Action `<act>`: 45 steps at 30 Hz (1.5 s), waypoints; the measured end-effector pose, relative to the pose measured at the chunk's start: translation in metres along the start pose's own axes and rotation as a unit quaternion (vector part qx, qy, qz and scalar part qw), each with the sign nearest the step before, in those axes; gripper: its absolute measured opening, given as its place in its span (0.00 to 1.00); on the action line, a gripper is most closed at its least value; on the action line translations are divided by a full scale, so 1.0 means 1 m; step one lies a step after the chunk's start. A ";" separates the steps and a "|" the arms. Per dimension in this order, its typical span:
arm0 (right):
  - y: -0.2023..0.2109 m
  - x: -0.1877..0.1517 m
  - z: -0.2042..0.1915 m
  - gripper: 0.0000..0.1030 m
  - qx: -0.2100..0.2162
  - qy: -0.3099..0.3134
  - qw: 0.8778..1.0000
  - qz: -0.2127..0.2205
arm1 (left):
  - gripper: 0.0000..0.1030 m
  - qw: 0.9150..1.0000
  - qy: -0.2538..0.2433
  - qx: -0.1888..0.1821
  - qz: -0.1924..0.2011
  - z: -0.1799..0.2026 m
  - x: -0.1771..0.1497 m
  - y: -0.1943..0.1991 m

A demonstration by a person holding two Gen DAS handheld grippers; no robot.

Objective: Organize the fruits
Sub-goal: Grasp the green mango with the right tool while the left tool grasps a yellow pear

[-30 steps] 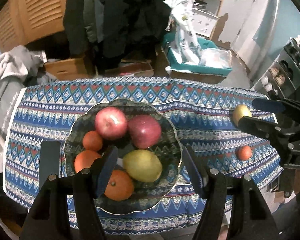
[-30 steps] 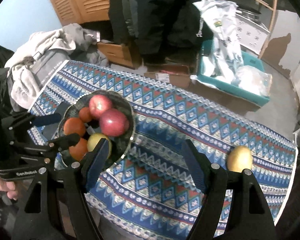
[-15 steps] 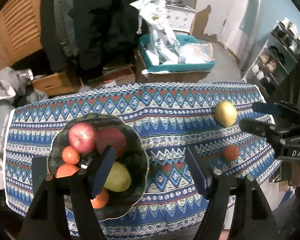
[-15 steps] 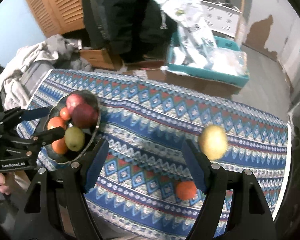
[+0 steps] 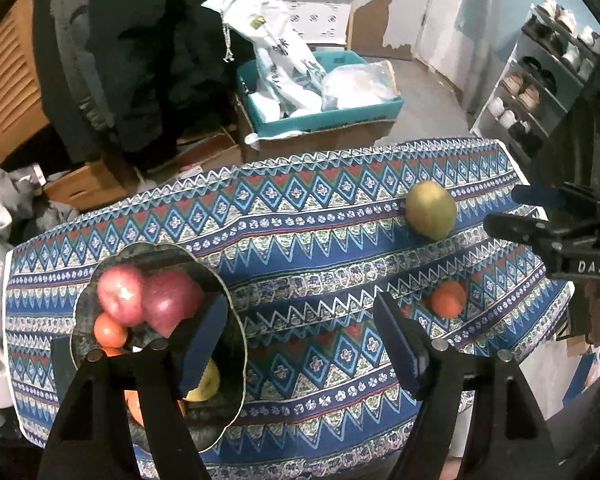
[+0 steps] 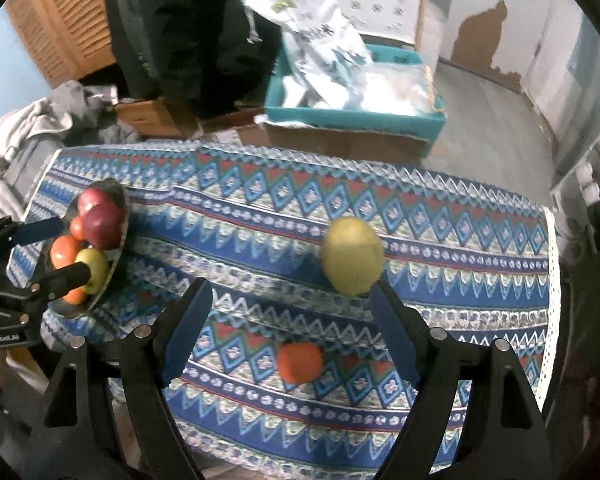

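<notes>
A dark glass bowl (image 5: 224, 412) on the left of the patterned table holds two red apples (image 5: 172, 306), small oranges (image 5: 110, 330) and a yellow-green pear (image 5: 206, 382); it also shows in the right wrist view (image 6: 118, 258). A yellow-green pear (image 5: 431, 210) (image 6: 353, 255) and an orange (image 5: 448, 299) (image 6: 300, 361) lie loose on the right of the cloth. My left gripper (image 5: 300, 344) is open and empty, above the cloth beside the bowl. My right gripper (image 6: 288, 320) is open and empty, above the cloth with the orange between its fingers' line and the pear at its right fingertip.
The blue patterned tablecloth (image 5: 320, 248) covers the whole table. Behind it stand a teal crate of white bags (image 5: 320, 92), cardboard boxes (image 5: 84, 184) and a person in dark clothes (image 5: 140, 60). A shoe rack (image 5: 540, 80) stands at the right, grey clothes (image 6: 28, 148) at the left.
Both grippers have swung right: the bowl slid leftward in both views, and the loose pear and orange came nearer the middle of the right wrist view. Both stay open.
</notes>
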State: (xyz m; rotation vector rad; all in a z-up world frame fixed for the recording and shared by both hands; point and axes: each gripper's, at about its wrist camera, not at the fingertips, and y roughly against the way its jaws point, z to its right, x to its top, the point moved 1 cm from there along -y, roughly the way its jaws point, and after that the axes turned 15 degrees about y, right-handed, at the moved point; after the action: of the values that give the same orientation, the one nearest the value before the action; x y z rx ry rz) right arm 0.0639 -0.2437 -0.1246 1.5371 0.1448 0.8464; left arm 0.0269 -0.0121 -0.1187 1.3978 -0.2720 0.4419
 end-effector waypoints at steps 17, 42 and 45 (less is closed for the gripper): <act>-0.075 -0.011 0.057 0.82 0.016 -0.025 0.997 -0.066 | 0.77 0.998 0.006 -0.002 -0.058 0.017 0.024 -0.071; -0.159 -0.015 0.097 0.68 0.036 -0.016 0.994 -0.100 | 0.77 0.995 -0.020 -0.009 -0.101 0.038 0.032 -0.135; -0.157 -0.016 0.099 0.67 0.032 -0.014 0.995 -0.094 | 0.77 0.994 -0.020 -0.013 -0.104 0.040 0.029 -0.135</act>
State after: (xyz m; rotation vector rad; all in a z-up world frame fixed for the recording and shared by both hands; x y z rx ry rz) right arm 0.1700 -0.3043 -0.2647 1.5660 0.2948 0.6761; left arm 0.1169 -0.0625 -0.2188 1.3949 -0.1613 0.2380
